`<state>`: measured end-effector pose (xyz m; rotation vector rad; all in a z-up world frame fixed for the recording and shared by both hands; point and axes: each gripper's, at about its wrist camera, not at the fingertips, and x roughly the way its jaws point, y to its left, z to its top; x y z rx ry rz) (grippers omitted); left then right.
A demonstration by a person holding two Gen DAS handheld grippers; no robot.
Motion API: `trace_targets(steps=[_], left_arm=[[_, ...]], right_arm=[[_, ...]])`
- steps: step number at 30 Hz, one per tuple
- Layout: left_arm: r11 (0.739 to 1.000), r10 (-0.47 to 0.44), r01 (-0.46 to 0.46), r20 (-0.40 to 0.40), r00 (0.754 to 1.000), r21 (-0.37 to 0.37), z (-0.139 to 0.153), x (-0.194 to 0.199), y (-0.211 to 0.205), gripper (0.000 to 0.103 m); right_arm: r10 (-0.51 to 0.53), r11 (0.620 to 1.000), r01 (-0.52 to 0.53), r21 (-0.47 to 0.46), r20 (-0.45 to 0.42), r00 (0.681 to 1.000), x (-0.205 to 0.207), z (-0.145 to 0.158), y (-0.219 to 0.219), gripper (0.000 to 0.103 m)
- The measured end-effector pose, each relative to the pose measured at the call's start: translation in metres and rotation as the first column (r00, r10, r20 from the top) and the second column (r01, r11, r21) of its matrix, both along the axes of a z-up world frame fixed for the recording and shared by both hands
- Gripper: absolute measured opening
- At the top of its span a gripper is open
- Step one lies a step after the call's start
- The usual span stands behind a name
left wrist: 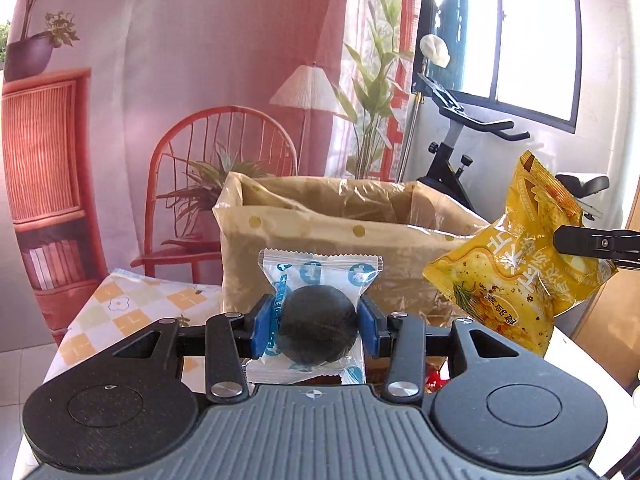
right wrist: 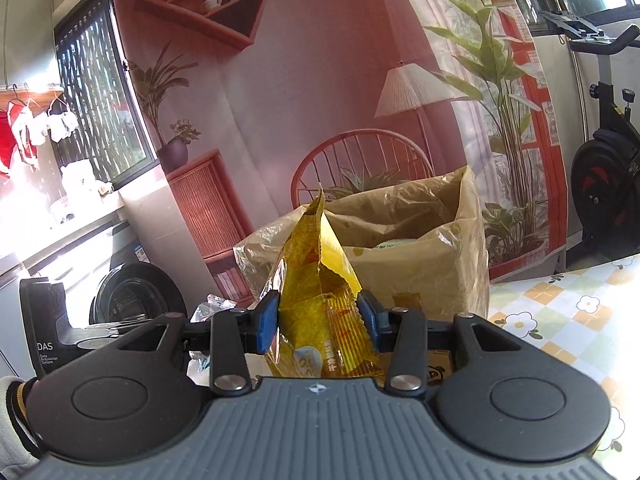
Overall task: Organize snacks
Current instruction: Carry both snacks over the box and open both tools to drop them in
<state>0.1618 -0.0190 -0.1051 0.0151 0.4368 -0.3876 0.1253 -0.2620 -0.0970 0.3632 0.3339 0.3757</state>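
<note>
My left gripper (left wrist: 318,326) is shut on a clear blue-printed packet holding a dark round snack (left wrist: 316,330), lifted in front of the brown plastic-lined cardboard box (left wrist: 320,236). My right gripper (right wrist: 318,320) is shut on a yellow snack bag (right wrist: 320,304), held upright before the same box (right wrist: 420,264). In the left wrist view the yellow bag (left wrist: 516,264) hangs in the air to the right of the box, pinched by the right gripper's black fingers (left wrist: 592,244). The box is open at the top.
The table has a checked floral cloth (left wrist: 120,312) (right wrist: 560,312). A printed backdrop hangs behind the box. An exercise bike (left wrist: 472,140) stands at the right. The left gripper's body (right wrist: 52,320) and crinkled packets (right wrist: 212,308) show at left in the right wrist view.
</note>
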Motion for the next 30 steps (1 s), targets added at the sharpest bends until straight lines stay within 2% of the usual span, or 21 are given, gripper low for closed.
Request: trace_targets(steps=[7,11,16,19,23,30], left_arm=[[1.0,-0.001,0.002,0.083,0.997,-0.013,0.047,0.023,-0.016,0.047],[0.999,0.012,-0.01,0.056,0.998,-0.036,0.058,0.061,-0.027,0.047],[0.998,0.035,-0.034,0.02,0.999,-0.048,0.054,0.1,-0.035,0.047],[0.999,0.04,-0.04,0.002,0.999,-0.013,0.049,0.118,-0.04,0.047],[0.998,0.052,-0.052,-0.022,0.998,0.02,0.041,0.136,-0.042,0.047],[0.997,0.064,-0.062,-0.053,0.997,0.035,0.029,0.152,-0.049,0.047]], right_arm=[[-0.037,0.999,0.038,-0.006,0.112,0.993,0.035,0.041,-0.008,0.044],[-0.08,0.997,0.078,0.017,0.125,0.989,0.077,0.053,-0.009,0.044],[-0.126,0.989,0.12,0.089,0.071,0.989,0.132,0.039,-0.003,0.044],[-0.134,0.98,0.133,0.147,0.002,0.991,0.159,0.024,-0.001,0.044],[-0.134,0.962,0.145,0.233,-0.065,0.989,0.176,0.007,-0.003,0.044],[-0.147,0.949,0.187,0.253,-0.167,0.975,0.188,-0.015,-0.005,0.045]])
